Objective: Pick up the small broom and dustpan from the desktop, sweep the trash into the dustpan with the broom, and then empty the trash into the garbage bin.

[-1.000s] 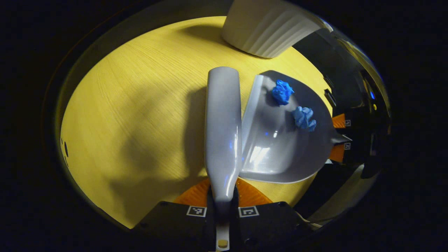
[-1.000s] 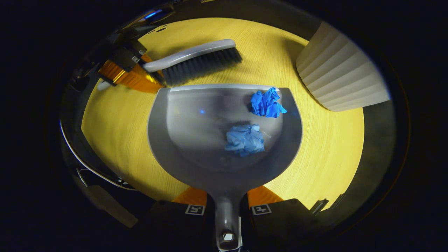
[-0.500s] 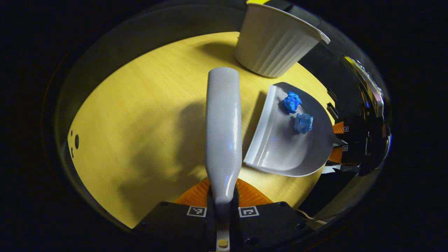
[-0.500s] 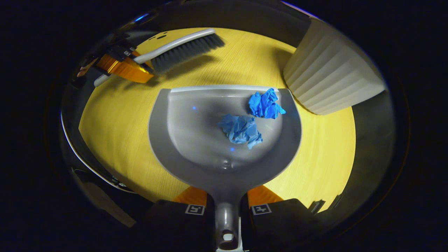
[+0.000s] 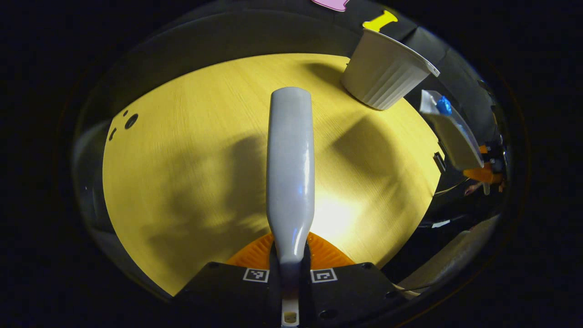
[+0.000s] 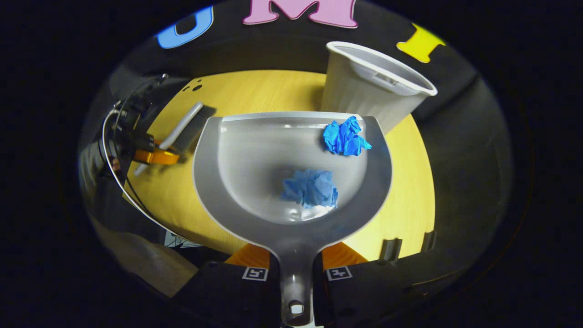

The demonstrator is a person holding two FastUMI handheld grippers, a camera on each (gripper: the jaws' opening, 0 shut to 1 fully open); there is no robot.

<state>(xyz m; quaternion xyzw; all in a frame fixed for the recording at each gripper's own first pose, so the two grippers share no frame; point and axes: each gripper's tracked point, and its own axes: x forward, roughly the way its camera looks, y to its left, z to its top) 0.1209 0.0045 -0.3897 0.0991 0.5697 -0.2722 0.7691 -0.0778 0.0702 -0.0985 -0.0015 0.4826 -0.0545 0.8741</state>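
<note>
My left gripper point(image 5: 290, 255) is shut on the handle of the grey broom point(image 5: 290, 168), whose back runs forward above the yellow desktop point(image 5: 191, 150). My right gripper point(image 6: 296, 269) is shut on the handle of the grey dustpan point(image 6: 291, 228), held in the air off the desktop. Two crumpled blue paper balls lie in the pan: a bright one point(image 6: 345, 135) by the front lip and a paler one point(image 6: 310, 188) near the back. In the left gripper view the dustpan point(image 5: 451, 130) hangs at the right beside the white ribbed garbage bin point(image 5: 387, 75). The right gripper view has the broom point(image 6: 182, 130) at the left.
The garbage bin point(image 6: 371, 93) stands open-topped at the desktop's far edge, just beyond the pan's front lip. Small dark holes point(image 5: 130, 121) mark the desktop's far left corner. The desktop's near right edge point(image 6: 405, 248) lies under the pan.
The dustpan has risen off the desktop with both paper balls in it and come up beside the bin. The broom has pulled back, away from the pan.
</note>
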